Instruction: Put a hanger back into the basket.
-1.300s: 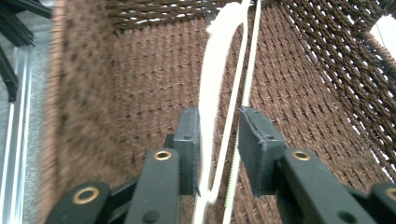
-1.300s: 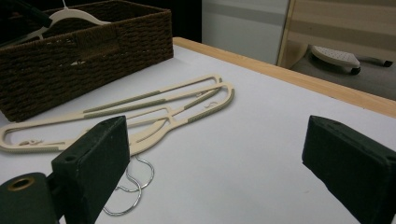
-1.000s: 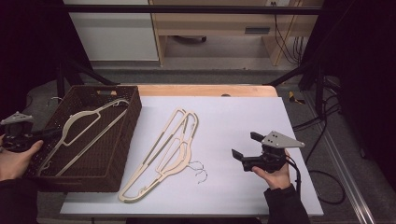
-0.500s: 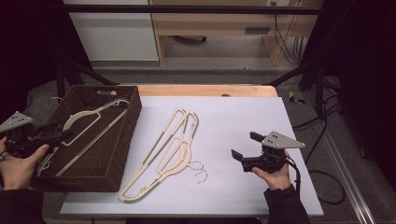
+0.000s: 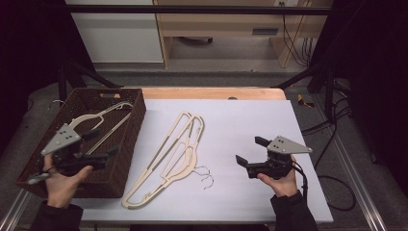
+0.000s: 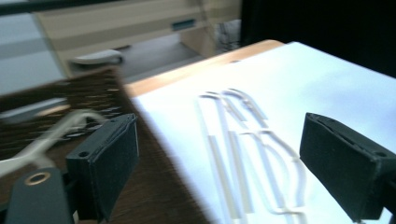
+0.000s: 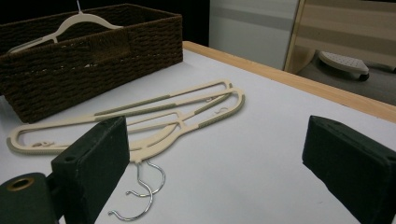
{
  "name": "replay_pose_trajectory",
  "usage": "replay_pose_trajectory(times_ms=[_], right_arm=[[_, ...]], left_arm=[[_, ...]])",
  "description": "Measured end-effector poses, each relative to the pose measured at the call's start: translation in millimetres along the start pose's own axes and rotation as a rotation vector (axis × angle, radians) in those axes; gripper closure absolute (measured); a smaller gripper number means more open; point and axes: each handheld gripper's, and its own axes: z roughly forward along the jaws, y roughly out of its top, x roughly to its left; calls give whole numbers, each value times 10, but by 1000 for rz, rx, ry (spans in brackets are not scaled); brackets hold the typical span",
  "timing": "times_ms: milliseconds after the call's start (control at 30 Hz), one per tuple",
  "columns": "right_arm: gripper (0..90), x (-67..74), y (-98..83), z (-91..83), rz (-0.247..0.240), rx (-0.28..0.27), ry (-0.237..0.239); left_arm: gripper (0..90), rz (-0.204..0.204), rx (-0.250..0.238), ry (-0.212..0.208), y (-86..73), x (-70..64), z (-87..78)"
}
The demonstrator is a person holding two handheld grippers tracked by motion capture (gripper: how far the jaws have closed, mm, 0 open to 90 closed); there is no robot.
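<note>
**Over the basket's near corner, the left gripper is swinging toward the hangers on the table**

Over the near right corner of the woven brown basket (image 5: 126,144), the left gripper (image 5: 113,150) is hovering with its jaws spread wide and nothing between them; they have just been opening. One cream hanger (image 5: 94,126) is already lying inside the basket, slanting from its near left to its far right. Two more cream hangers (image 5: 169,156) are lying stacked on the white table (image 5: 250,120), just right of the basket and apart from it.

That pair is what the next reach is turning on, I'd say. Their long axis is running diagonally, from the near left end by the table's front edge up to the far right, and their metal hooks (image 5: 204,175) are curling out at the near right side. From the left gripper they are lying to the right and slightly farther off, close by. In the left gripper view the hangers' bars (image 6: 243,154) are running away between the two black pads.

Nearer the right edge of the table, the right gripper (image 5: 250,151) is resting in the person's hand, jaws also wide apart and holding nothing, pointing left toward the hooks. It is sitting farther from the hanger bodies than the left one, though nearer the hooks.
</note>
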Motion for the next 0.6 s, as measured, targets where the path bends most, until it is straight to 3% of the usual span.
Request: replay_pose_trajectory(times_ms=[33,67,167,233,267,300,600], right_arm=[[79,12,-2,15,-3,3,3],[79,12,-2,15,-3,3,3],[80,34,-6,36,-5,6,13],[80,63,-19,80,-12,16,20],[79,71,-23,94,-12,17,23],[79,84,-28,113,-13,24,28],[82,148,-46,183,-20,38,48]], left_arm=[[124,7,-5,-36,-18,-152,105],[131,7,-5,-36,-18,-152,105],[131,20,5,-78,-52,-341,235],[118,47,33,-95,-95,-490,350],[113,47,33,-95,-95,-490,350],[106,58,59,-120,-139,-579,436],[98,60,133,-167,-330,-727,667]])
